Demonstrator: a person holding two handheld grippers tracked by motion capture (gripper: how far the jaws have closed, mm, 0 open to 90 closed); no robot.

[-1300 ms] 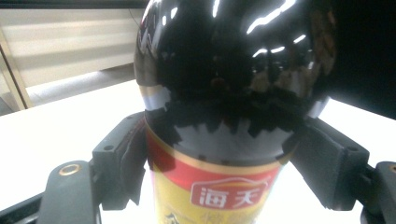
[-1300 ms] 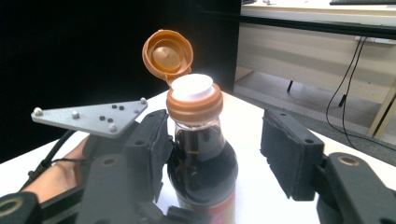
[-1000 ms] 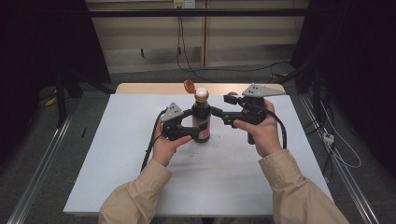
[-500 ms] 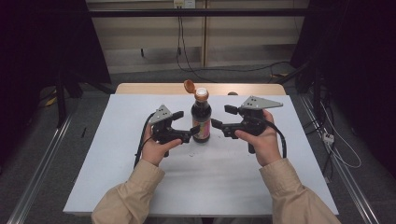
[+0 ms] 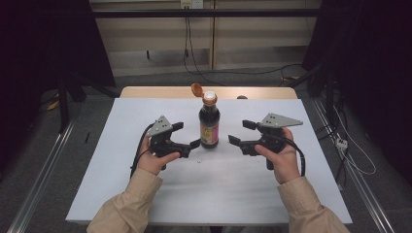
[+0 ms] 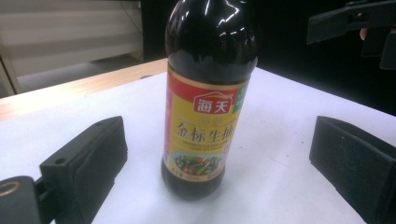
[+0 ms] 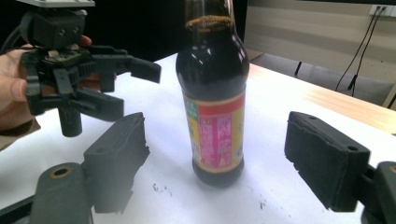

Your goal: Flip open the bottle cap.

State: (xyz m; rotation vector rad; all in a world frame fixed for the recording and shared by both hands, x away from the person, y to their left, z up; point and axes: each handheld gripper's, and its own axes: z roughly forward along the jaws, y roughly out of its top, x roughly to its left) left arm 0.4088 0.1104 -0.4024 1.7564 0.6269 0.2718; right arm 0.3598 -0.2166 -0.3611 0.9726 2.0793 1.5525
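Now the soy sauce bottle (image 5: 209, 123) stands upright mid-table with its orange flip cap (image 5: 196, 89) open, released, while the left gripper (image 5: 187, 137) and right gripper (image 5: 239, 133), jaws having just opened, flank it without contact; reclosing the cap apparently remains.

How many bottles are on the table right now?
1. The dark sauce bottle stands upright mid-table between the open left gripper and the open right gripper, its hinged cap flipped open. None looks hidden.

Lab, dark curtains (image 5: 43, 58), loose cables (image 5: 194, 63), floor rails (image 5: 41, 189)
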